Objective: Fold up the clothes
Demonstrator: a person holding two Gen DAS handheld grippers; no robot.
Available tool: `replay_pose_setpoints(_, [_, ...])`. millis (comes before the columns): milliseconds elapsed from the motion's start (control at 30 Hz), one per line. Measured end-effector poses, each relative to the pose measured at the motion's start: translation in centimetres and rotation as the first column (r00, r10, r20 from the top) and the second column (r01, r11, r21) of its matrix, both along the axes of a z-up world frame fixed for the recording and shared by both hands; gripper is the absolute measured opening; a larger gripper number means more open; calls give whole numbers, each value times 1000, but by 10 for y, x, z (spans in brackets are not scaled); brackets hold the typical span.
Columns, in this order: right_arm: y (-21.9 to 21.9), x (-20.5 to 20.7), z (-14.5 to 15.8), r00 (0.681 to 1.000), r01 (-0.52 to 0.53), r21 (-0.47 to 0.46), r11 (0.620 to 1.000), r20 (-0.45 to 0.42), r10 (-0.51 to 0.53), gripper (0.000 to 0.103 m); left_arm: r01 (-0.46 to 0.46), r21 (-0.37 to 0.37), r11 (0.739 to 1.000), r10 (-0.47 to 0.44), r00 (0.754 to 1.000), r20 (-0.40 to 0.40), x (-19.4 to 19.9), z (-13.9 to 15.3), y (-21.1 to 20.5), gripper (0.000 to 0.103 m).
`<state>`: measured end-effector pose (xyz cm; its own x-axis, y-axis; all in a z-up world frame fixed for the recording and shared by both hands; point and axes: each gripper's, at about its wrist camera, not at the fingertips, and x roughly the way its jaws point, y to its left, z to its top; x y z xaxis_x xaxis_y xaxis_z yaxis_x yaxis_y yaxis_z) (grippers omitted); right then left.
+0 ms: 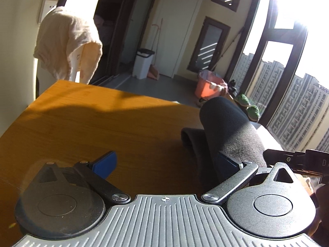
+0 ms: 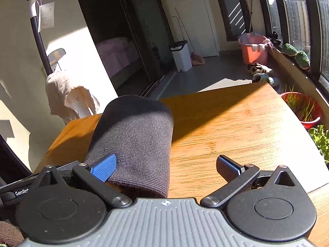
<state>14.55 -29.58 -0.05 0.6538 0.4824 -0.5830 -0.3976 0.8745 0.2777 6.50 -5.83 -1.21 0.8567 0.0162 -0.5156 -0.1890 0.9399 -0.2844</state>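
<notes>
While both sets of jaws stand spread wide and hold nothing, the left gripper (image 1: 165, 163) and right gripper (image 2: 166, 167) flank a dark ribbed knit garment (image 2: 136, 140) rising in a rounded fold from the wooden desk (image 2: 226, 127). The fabric touches the right gripper's left blue pad (image 2: 103, 169) and the left gripper's right pad (image 1: 226, 162). Beyond the desk, a cream cloth (image 1: 65, 41) drapes over a stand, with 1 white bin (image 2: 181, 55) and 1 pink bucket (image 2: 254, 48) on the sunlit floor.
</notes>
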Motion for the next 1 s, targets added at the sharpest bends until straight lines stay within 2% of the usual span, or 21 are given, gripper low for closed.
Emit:
replay_pose_setpoints(133, [-9, -19, 1, 1000, 7, -25, 1000, -18, -7, 103, 21, -30, 999, -22, 999, -43, -19, 0, -1, 103])
replay_pose_setpoints(233, [-17, -34, 2, 999, 12, -44, 999, -31, -13, 103, 49, -23, 999, -51, 994, -94, -35, 1, -12, 103])
replay_pose_setpoints(433, [-27, -90, -10, 997, 49, -127, 991, -61, -57, 103, 78, 101, 992, -58, 981, -187, -59, 0, -48, 103])
replay_pose_setpoints(567, [-32, -104, -16, 992, 86, -158, 984, -77, -99, 103, 92, 247, 965, -29, 968, -249, -71, -5, -78, 103])
replay_pose_setpoints(633, [-33, -106, -16, 989, 106, -180, 978, -86, -123, 103, 75, 240, 968, -13, 968, -251, -76, -5, -81, 103])
replay_pose_setpoints(767, [-21, -102, -20, 983, 141, -302, 943, -73, -171, 103, 30, 239, 971, 32, 968, -251, -80, -5, -80, 103])
replay_pose_setpoints(867, [-19, -101, -24, 978, 189, -303, 934, -32, -208, 103, -17, 247, 969, 74, 972, -224, -83, -7, -76, 103])
replay_pose_setpoints(1000, [-17, -102, -28, 982, 185, -284, 941, 13, -189, 103, -30, 249, 968, 87, 972, -220, -82, -6, -73, 103])
